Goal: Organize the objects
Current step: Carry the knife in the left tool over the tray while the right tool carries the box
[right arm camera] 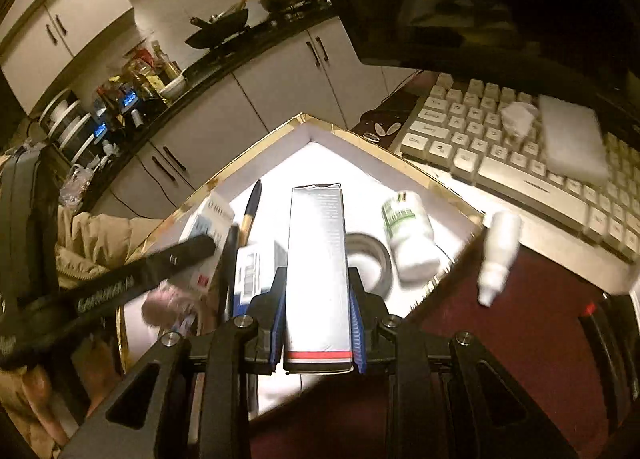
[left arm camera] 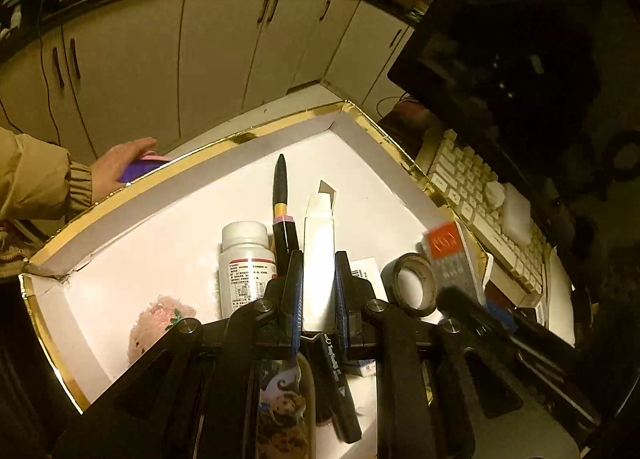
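Observation:
In the left wrist view my left gripper (left arm camera: pixel 319 259) is shut on a white utility knife (left arm camera: pixel 319 243), whose blade tip sticks out ahead. It hangs over a white, gold-rimmed tray (left arm camera: pixel 256 139). The tray holds a white pill bottle (left arm camera: pixel 246 259), a black pen with a gold band (left arm camera: pixel 281 187), a tape roll (left arm camera: pixel 412 285) and a pink fluffy item (left arm camera: pixel 160 319). In the right wrist view my right gripper (right arm camera: pixel 317 271) is shut on a long silver box with a red stripe (right arm camera: pixel 316 251). It hovers over the same tray (right arm camera: pixel 360 139), near a green-labelled bottle (right arm camera: pixel 408 235).
A cream keyboard (right arm camera: pixel 500 147) with a white block on it lies right of the tray, below a dark monitor. A small white dropper bottle (right arm camera: pixel 498 255) lies on the maroon table. At the tray's far left rim a person's hand (left arm camera: pixel 120 163) holds a purple item. Kitchen cabinets stand behind.

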Tool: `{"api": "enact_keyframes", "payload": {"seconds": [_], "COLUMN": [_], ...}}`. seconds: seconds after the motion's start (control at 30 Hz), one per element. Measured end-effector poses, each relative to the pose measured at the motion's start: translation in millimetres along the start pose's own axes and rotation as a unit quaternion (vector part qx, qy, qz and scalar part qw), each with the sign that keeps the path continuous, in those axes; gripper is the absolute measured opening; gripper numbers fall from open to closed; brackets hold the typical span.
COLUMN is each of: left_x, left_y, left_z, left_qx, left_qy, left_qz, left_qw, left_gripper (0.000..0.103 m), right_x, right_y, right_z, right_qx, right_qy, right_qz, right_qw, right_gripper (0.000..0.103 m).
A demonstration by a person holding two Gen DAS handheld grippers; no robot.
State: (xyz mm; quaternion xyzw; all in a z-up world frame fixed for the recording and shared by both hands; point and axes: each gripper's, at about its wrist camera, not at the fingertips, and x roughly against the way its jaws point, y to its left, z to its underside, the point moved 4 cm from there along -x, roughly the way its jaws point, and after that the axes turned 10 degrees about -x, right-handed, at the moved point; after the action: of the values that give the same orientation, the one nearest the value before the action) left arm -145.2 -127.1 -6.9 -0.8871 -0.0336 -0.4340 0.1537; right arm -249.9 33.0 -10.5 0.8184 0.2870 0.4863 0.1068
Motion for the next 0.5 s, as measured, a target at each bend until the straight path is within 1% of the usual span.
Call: {"api": "enact_keyframes", "payload": {"seconds": [0.13,0.27,0.5], "left_x": [-5.7,-8.8,-10.9], "left_y": [3.0,4.3,0.0], "left_z": [1.7,3.8,4.9], "left_qx": [0.000,-0.004,-0.014], "left_qy": [0.006,0.012,0.014], "left_qz": [-0.010,-0.010,-0.013], "left_qw": [0.9999,0.9999,0.9997], "left_gripper": [0.013,0.013,0.013], "right_x": [-17.3,-28.3,-30.0], "right_y": [5.6,9.6,3.4], "right_z": [-6.6,-7.7,-8.0], "right_qx": [0.003,0.001,-0.007], "right_qy": [0.004,0.005,0.000], "right_qz": [0.005,0.004,0.014], "right_qw": [1.000,1.000,1.000], "right_gripper": [0.026,0.026,0.027]}}
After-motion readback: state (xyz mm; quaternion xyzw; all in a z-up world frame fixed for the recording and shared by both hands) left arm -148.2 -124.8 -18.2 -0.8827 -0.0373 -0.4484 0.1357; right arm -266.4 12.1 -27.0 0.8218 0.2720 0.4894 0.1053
